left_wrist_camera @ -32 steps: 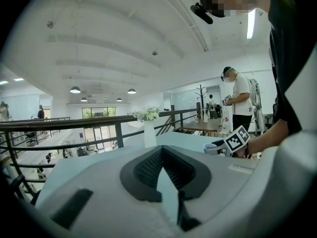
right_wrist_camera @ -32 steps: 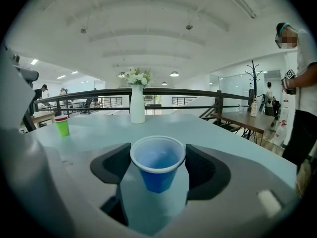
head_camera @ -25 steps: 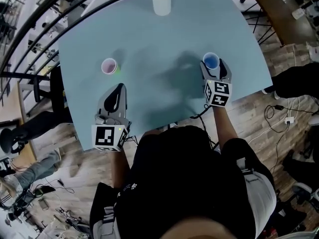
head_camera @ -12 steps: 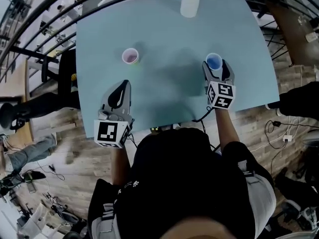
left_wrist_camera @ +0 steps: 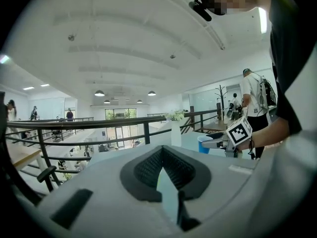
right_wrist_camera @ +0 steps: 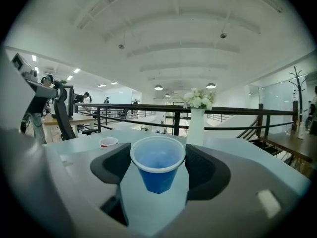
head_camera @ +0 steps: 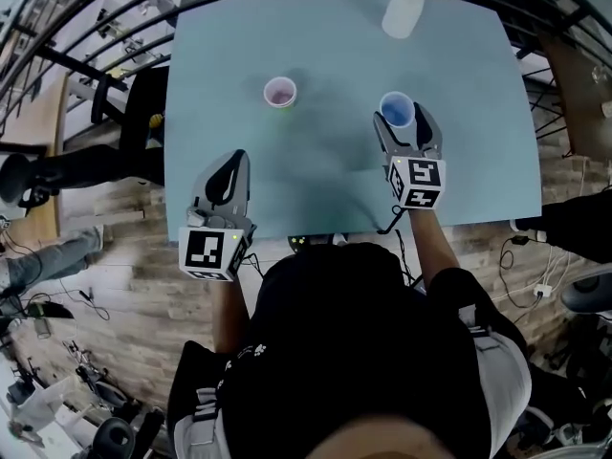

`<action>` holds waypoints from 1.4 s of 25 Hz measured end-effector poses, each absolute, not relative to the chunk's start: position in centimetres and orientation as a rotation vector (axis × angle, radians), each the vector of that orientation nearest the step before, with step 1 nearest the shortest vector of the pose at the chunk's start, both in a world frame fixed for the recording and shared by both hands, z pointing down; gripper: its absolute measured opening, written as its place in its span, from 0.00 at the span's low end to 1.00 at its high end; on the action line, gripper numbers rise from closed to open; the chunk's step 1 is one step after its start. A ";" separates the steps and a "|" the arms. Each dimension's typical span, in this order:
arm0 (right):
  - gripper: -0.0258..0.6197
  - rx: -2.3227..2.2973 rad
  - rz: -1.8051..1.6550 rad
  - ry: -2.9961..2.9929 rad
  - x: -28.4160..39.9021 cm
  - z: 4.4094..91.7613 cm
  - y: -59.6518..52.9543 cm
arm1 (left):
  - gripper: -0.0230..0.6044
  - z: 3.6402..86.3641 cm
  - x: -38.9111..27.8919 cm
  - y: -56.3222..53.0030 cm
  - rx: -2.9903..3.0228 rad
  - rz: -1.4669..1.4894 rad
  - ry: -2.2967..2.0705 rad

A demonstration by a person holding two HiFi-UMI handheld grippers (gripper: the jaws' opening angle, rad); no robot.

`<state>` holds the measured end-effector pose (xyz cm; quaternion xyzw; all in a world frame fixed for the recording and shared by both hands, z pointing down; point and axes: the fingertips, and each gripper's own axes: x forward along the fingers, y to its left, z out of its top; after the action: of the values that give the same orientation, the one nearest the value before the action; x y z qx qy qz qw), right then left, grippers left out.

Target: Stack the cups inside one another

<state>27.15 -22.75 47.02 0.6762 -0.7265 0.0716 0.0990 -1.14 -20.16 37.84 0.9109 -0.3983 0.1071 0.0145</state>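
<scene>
Both jaws of the right gripper (head_camera: 402,127) press on the rim of the blue cup (right_wrist_camera: 157,171), one dark pad on each side, so that gripper is clamped on the cup. The cup stands upright between them with its mouth open and nothing in it. Whether its base rests on the bench (head_camera: 325,180) or hangs just clear of it I cannot tell. The left gripper (head_camera: 229,166), near the front edge of the bench on the person's left, has its jaws together with nothing between them. It points across the bench and touches no cup. Further out, the pink cup (head_camera: 280,92) stands upright on its own, well apart from the blue one and to its left, ahead of the left gripper. A white vase (head_camera: 404,8) with flowers stands at the far edge, beyond the blue cup.

By my reading the task is at its first stage: one cup is gripped, but no cup sits inside another. What is left is the carry across the bench to the pink cup, lining the two mouths up, lowering one into the other and letting go. Only two cups show, so a single nesting should finish the job
</scene>
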 end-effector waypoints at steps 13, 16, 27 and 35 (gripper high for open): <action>0.59 1.850 0.244 -2.297 19.0 46.5 -22.1 | 0.02 37.8 -5.0 -19.3 2.811 0.320 -1.264; 0.59 1.867 0.278 -2.301 18.5 46.4 -21.2 | 0.02 38.0 -5.0 -19.0 2.821 0.319 -1.238; 0.59 1.808 0.275 -2.395 15.3 43.5 -19.8 | 0.02 37.5 -5.6 -17.5 2.834 0.300 -1.230; 0.59 1.706 0.221 -2.537 11.1 39.7 -22.9 | 0.02 37.5 -9.9 -17.2 2.754 0.293 -1.367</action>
<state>11.07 -22.87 39.65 0.5561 -0.8271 0.0722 0.0383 -9.88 -17.18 37.53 0.8913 -0.4426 0.0949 0.0266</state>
